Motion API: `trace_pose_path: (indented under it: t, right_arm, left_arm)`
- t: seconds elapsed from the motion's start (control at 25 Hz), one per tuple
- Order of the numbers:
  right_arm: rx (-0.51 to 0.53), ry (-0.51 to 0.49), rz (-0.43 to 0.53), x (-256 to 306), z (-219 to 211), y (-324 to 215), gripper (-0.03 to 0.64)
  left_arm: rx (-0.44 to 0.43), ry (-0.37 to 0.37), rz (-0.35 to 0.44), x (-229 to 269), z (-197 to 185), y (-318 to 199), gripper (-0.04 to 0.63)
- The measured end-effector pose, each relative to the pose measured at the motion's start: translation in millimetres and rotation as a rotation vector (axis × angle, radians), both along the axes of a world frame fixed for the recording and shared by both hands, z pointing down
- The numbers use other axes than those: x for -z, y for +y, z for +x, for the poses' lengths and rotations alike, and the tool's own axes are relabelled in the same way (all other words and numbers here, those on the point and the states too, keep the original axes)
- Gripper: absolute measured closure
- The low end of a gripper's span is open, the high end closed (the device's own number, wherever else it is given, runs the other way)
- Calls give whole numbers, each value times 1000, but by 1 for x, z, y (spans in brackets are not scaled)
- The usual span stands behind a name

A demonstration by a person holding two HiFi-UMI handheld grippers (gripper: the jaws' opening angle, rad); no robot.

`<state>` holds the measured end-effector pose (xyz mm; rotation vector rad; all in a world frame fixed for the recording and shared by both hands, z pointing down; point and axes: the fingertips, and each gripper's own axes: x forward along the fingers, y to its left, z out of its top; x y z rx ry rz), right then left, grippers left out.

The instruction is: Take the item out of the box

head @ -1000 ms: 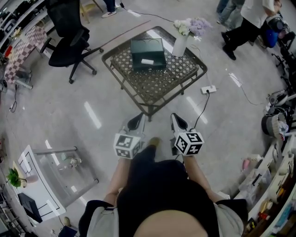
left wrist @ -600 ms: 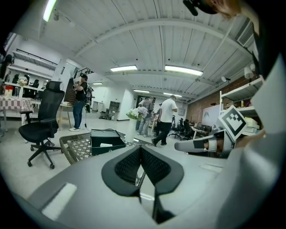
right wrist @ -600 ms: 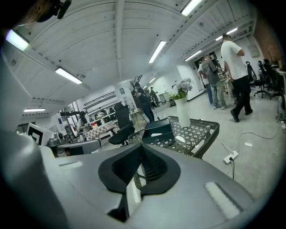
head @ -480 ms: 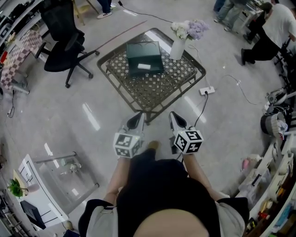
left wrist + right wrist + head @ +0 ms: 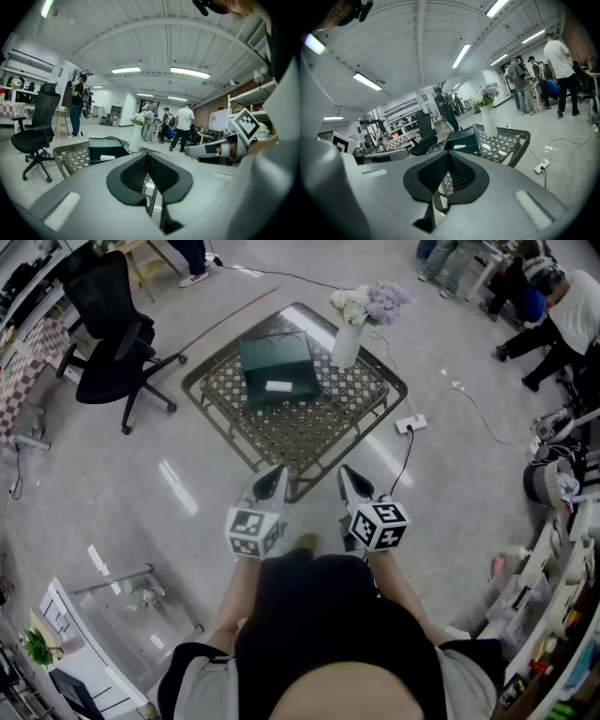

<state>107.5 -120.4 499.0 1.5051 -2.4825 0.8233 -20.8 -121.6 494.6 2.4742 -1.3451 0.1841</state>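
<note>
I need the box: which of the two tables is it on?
The lattice-topped table ahead, where the dark box sits beside a white vase; the glass table at the left has no box.

Black office chair (image 5: 105, 376) left of lattice table (image 5: 309, 439); flower vase (image 5: 345, 345) on it

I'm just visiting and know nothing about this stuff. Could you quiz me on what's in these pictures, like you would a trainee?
1. True or false: the left tongs and right tongs are both shut and empty.
2. What stands beside the dark green box on the lattice table? A) lamp B) white vase of flowers C) kettle
3. Fill the gap: left of the table, on the floor, stands a black office ____.
Key: 1 true; 2 B; 3 chair.
</note>
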Motion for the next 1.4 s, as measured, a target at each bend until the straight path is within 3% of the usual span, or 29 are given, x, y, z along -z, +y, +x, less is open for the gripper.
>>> trace_pose_path:
  t: [1.12, 1.4]
  right_arm:
    - [-62, 6, -22, -8, 19, 26, 617]
    - [-39, 7, -26, -7, 15, 8, 617]
  left_arm:
    - [-48, 2, -15, -10, 13, 14, 586]
    - [-9, 8, -20, -11, 2, 3, 586]
